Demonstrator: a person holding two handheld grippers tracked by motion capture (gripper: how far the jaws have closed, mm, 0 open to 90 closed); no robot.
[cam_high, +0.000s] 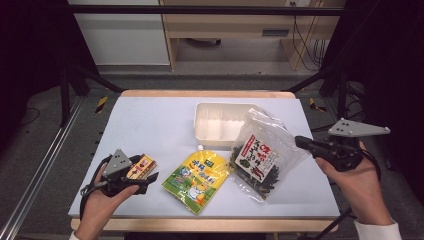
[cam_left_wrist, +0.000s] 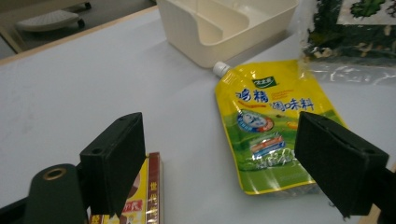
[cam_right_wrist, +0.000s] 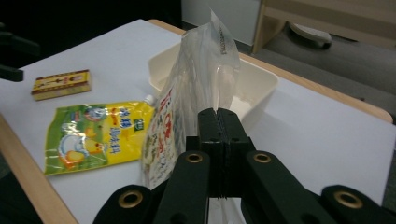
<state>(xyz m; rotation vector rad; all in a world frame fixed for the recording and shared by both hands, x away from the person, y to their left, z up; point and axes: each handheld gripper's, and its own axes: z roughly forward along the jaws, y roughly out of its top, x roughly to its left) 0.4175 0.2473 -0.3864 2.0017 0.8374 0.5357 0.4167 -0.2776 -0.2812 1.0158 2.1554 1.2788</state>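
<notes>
My right gripper (cam_high: 301, 142) is shut on the edge of a clear bag of dark dried food (cam_high: 260, 155) with a red and white label. The bag is raised on its right side, in front of a cream divided tray (cam_high: 220, 136). In the right gripper view the jaws (cam_right_wrist: 219, 125) pinch the bag's plastic (cam_right_wrist: 198, 79), which stands up before the tray (cam_right_wrist: 264, 81). My left gripper (cam_high: 146, 180) is open at the front left, over a small yellow and red box (cam_high: 142, 166). In the left gripper view the box (cam_left_wrist: 149, 196) lies under the left jaw, with nothing between the fingers.
A yellow spouted pouch (cam_high: 197, 180) lies flat between the box and the bag, its white cap toward the tray; the left gripper view has the pouch (cam_left_wrist: 266, 126) ahead. The table's wooden front edge (cam_high: 210, 224) is close to both hands.
</notes>
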